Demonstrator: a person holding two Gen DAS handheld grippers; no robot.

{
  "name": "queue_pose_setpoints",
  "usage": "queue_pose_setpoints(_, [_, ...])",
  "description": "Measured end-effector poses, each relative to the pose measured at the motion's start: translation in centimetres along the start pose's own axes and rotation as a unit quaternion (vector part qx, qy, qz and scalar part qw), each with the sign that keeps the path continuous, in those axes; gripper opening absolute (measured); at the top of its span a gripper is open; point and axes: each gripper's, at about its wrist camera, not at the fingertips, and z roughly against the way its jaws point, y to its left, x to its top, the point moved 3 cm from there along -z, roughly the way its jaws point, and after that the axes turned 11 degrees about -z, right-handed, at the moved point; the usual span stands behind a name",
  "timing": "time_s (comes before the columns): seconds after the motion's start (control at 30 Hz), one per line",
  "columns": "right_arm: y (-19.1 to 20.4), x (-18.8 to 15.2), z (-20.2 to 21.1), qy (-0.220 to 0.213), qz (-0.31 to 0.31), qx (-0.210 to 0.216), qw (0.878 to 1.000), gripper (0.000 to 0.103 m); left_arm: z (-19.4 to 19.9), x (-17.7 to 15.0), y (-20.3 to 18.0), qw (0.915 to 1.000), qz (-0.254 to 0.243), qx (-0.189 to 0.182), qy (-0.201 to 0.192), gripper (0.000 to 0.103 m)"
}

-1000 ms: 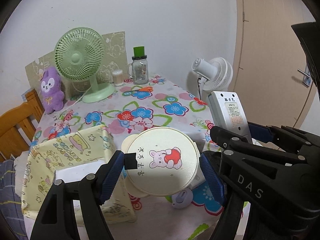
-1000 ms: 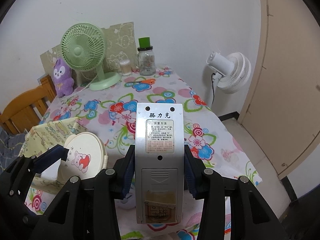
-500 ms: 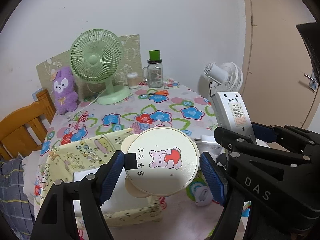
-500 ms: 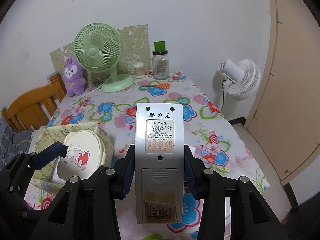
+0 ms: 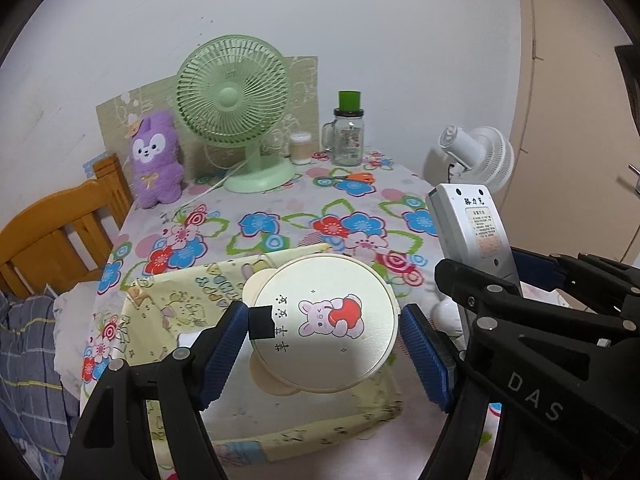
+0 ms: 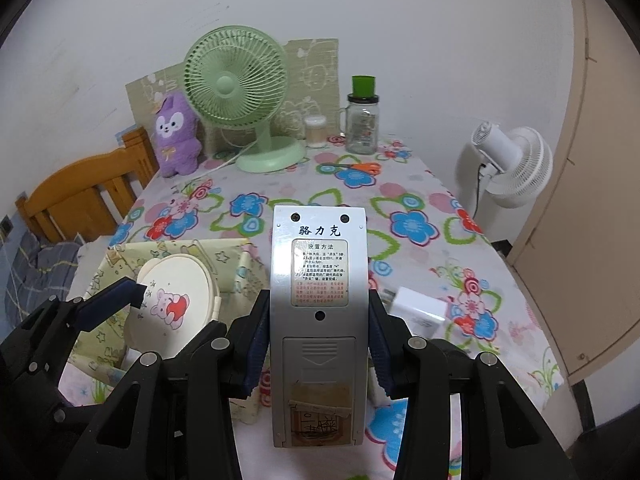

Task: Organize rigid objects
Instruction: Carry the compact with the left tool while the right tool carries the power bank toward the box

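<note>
My left gripper (image 5: 322, 338) is shut on a round cream case with a pink bear print (image 5: 326, 326) and holds it above a yellow fabric storage box (image 5: 180, 296) at the table's near left. The case also shows in the right wrist view (image 6: 172, 304), over the box (image 6: 236, 268). My right gripper (image 6: 318, 338) is shut on a grey remote control (image 6: 318, 280), back side up, held above the table. The remote also shows in the left wrist view (image 5: 472, 228).
A floral tablecloth (image 6: 400, 200) covers the table. At the back stand a green fan (image 6: 236, 92), a purple plush (image 6: 176, 136), a glass jar with a green lid (image 6: 362, 120) and orange scissors (image 6: 356, 167). A white adapter (image 6: 418, 310) lies near right. A white fan (image 6: 512, 164) stands beside the table.
Both grippers have drawn back and risen with their objects. The table looks farther away and the yellow box now lies beneath the round case.
</note>
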Motion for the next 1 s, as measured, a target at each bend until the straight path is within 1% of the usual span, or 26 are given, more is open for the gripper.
queue_pose_setpoints(0.23, [1.8, -0.1, -1.1, 0.009, 0.002, 0.008, 1.000, 0.047, -0.6, -0.4, 1.8, 1.0000, 0.004, 0.004, 0.008, 0.079])
queue_pose_setpoints(0.4, [3.4, 0.0, -1.9, 0.017, 0.014, 0.008, 1.000, 0.047, -1.2, -0.8, 3.1, 0.9997, 0.013, 0.003, 0.018, 0.079])
queue_pose_setpoints(0.53, [4.9, -0.1, -2.7, 0.029, 0.023, 0.016, 0.999, 0.047, -1.8, -1.1, 4.2, 0.9994, 0.019, 0.007, 0.027, 0.079])
queue_pose_setpoints(0.67, [5.8, -0.2, -3.2, 0.032, 0.030, 0.014, 0.999, 0.047, -2.2, -1.6, 5.4, 0.9990, 0.027, 0.013, 0.033, 0.079])
queue_pose_setpoints(1.0, [8.0, -0.7, -4.2, 0.045, 0.039, 0.021, 0.998, 0.047, -3.2, -2.7, 7.0, 0.9981, 0.032, 0.021, 0.048, 0.079])
